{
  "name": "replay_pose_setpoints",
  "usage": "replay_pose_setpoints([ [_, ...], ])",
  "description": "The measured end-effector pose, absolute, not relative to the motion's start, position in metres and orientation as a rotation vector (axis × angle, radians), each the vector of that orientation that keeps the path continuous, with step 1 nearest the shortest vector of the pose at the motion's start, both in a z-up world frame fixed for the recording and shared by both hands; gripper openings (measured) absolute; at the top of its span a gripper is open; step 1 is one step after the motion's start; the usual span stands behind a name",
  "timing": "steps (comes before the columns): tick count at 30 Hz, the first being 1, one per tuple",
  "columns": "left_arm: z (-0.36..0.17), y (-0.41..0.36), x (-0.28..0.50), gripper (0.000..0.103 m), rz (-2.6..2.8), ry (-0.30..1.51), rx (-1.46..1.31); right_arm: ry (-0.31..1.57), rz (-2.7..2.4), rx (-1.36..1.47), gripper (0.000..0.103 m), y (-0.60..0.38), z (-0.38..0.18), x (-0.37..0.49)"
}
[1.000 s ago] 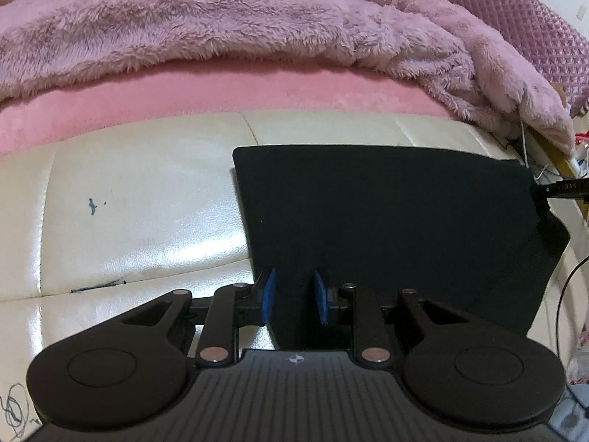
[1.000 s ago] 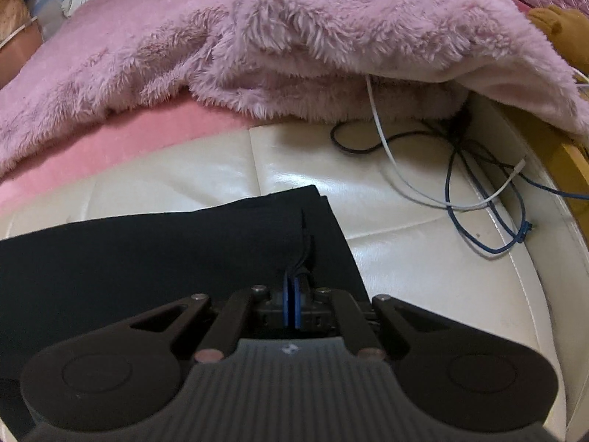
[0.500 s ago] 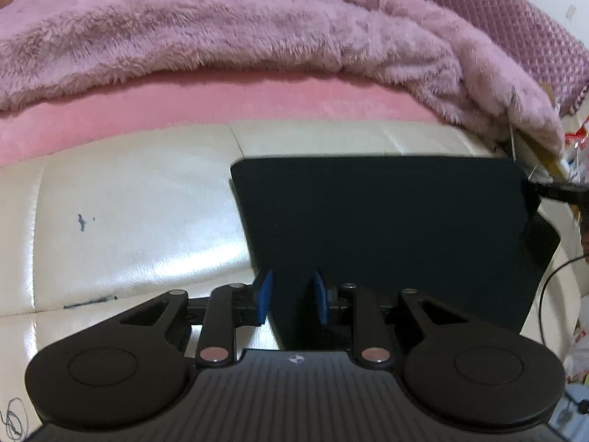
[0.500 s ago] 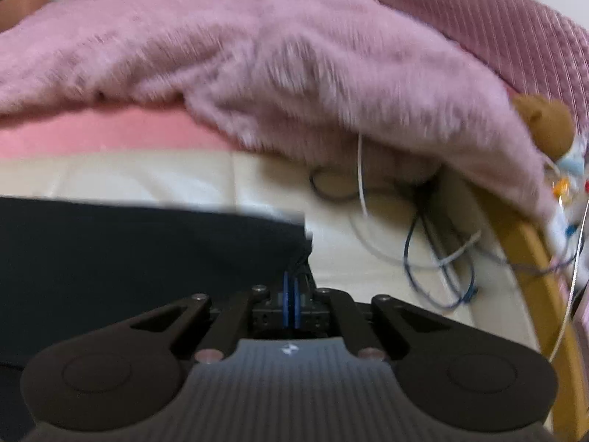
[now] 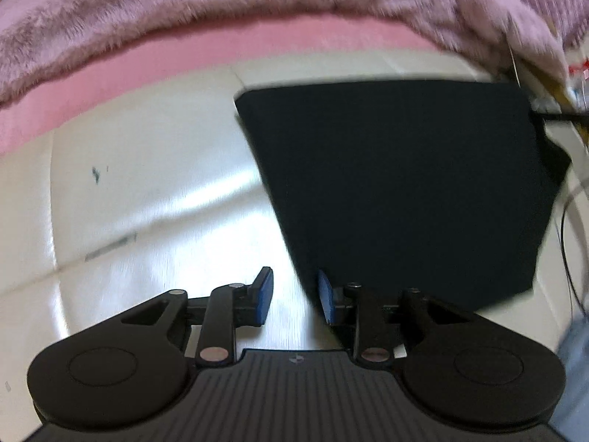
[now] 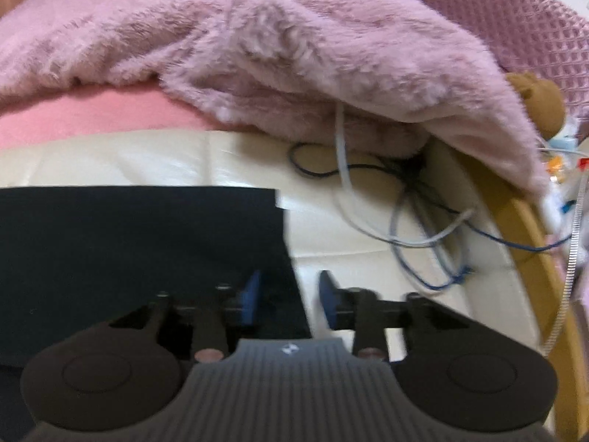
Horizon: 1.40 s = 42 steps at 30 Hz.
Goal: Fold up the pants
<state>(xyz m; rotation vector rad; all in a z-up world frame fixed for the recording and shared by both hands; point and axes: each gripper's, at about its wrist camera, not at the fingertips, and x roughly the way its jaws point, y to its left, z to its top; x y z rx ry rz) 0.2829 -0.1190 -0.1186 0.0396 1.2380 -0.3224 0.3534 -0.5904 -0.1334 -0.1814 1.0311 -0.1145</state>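
Over folded black pants (image 5: 401, 184): left gripper (image 5: 294, 296), right gripper (image 6: 289, 298) angled down, jaws just spread, gripping nothing.

Both views smeared by motion blur; the fluffy pink blanket (image 5: 257, 3) lacks detail. Black pants (image 6: 140, 258) run off the right wrist view's left edge, their near part hidden behind the right tool (image 6: 289, 296). Cables (image 6: 416, 228) vanish under the blanket; clutter at the right edge too small to identify.

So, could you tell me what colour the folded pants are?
Black pants, plain; clearest in the left wrist view.
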Motion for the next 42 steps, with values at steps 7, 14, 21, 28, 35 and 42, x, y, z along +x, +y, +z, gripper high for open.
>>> replay_pose_setpoints([
  [7,-0.107,-0.092,0.267,0.048,-0.36,1.24,-0.205,1.013,-0.122,-0.049,0.05,-0.614,-0.116,0.336],
  [14,-0.129,-0.081,0.271,0.053,-0.271,1.221,-0.489,1.006,-0.119,0.262,0.065,-0.648,-0.125,0.325],
  [21,-0.129,-0.107,0.26,0.028,-0.193,1.208,-0.444,1.05,-0.082,0.42,0.049,-0.66,-0.151,0.321],
  [28,-0.124,-0.108,0.26,0.009,-0.134,1.233,-0.327,1.021,-0.079,0.45,0.029,-0.657,-0.152,0.315],
  [35,-0.118,-0.045,0.242,0.008,-0.071,1.31,-0.282,1.064,0.034,0.448,0.021,-0.611,-0.144,0.296],
  [42,-0.11,0.026,0.21,0.008,-0.022,1.362,-0.264,1.076,0.137,0.531,0.018,-0.544,-0.148,0.258],
])
